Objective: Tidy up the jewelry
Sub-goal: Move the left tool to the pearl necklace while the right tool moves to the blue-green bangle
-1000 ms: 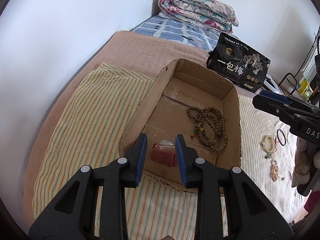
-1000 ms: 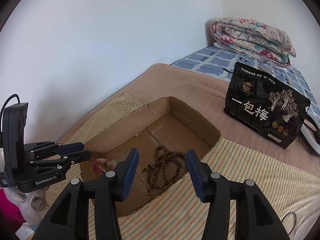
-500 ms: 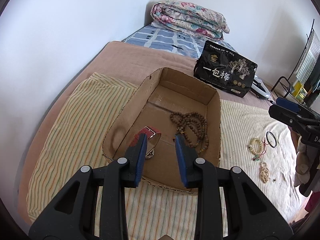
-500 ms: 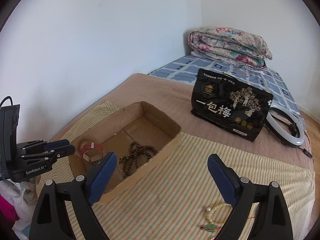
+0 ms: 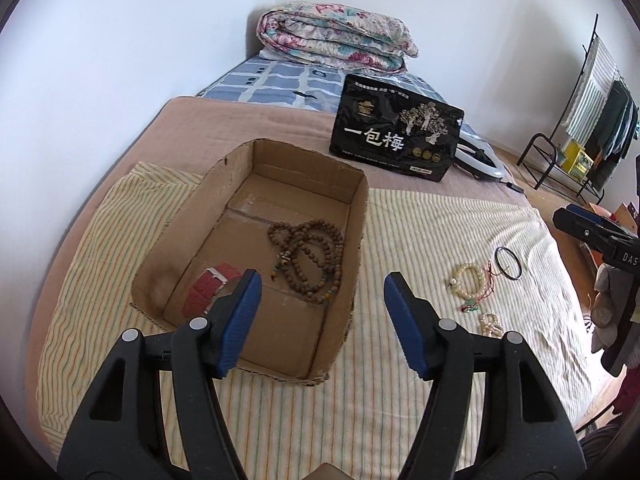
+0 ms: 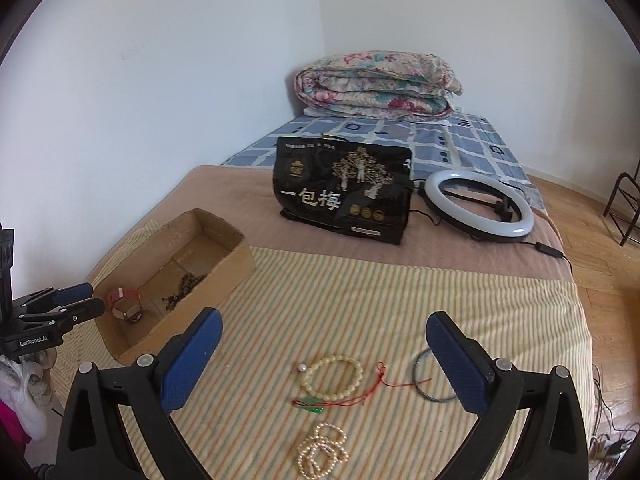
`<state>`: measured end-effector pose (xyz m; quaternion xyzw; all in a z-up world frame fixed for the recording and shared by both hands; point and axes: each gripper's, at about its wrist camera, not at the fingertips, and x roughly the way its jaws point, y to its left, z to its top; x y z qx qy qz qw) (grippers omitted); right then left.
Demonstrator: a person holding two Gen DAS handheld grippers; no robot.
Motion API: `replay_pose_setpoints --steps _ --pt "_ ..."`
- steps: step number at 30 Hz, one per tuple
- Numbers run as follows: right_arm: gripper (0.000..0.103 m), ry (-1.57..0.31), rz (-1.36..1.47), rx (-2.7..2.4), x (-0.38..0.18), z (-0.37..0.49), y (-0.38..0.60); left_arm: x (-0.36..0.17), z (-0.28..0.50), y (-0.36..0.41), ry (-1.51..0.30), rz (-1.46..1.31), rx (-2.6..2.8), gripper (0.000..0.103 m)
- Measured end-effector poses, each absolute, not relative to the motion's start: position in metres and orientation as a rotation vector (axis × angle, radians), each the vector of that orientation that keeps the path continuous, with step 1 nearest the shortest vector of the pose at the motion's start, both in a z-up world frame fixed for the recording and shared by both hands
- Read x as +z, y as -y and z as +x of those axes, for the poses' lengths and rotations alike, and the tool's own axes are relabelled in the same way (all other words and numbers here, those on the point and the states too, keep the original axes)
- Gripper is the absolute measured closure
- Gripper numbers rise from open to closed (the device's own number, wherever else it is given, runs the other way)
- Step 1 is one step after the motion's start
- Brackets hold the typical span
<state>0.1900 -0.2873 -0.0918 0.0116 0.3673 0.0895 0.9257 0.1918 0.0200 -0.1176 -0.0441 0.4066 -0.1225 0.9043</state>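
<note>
The bead bracelet (image 6: 332, 376) lies flat on the striped cloth (image 6: 360, 300), between the right gripper's (image 6: 324, 352) spread jaws, not touching them. It is probably light, limp and smooth; pinch across one side of the loop, not the red cord (image 6: 380, 384). A pearl strand (image 6: 322, 452) and black ring (image 6: 434, 376) lie nearby. The box (image 5: 360, 216) holds wooden beads (image 5: 310, 258) and a red strap (image 5: 210, 286). The left gripper (image 5: 322, 322) is open and holds nothing; whether it is above the box rim cannot be determined.
</note>
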Motion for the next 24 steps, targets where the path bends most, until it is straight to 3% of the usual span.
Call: replay_pose_setpoints --steps 24 --pt "0.0 -0.921 -0.037 0.1 -0.172 0.175 0.39 -0.164 0.173 0.118 -0.956 0.015 -0.502 0.038"
